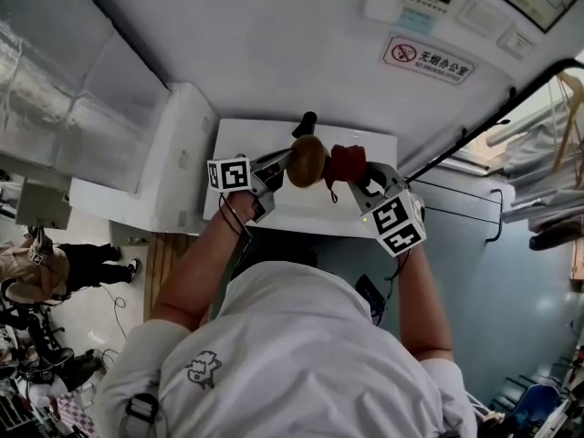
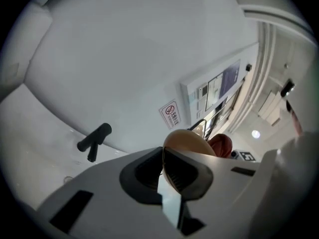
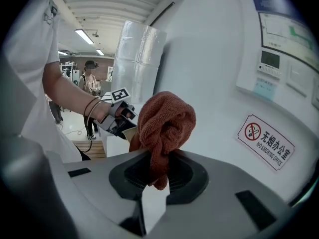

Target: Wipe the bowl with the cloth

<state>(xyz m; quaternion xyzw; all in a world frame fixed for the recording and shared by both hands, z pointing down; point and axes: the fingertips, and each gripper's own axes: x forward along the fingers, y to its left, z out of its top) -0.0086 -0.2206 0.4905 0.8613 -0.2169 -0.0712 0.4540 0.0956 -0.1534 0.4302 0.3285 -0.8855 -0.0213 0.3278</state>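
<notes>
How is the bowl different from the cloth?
The bowl is tan and smooth; the cloth is rusty red and fuzzy. The bowl has a round shape; the cloth is scrunched into a lump. The left hand-held gripper pinches the bowl's rim; the right hand-held gripper pinches the cloth. Both are held up in the air, side by side.

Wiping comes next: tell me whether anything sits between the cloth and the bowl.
Nothing visible does. The cloth, clamped in the right gripper, sits right beside the bowl held by the left gripper.
</notes>
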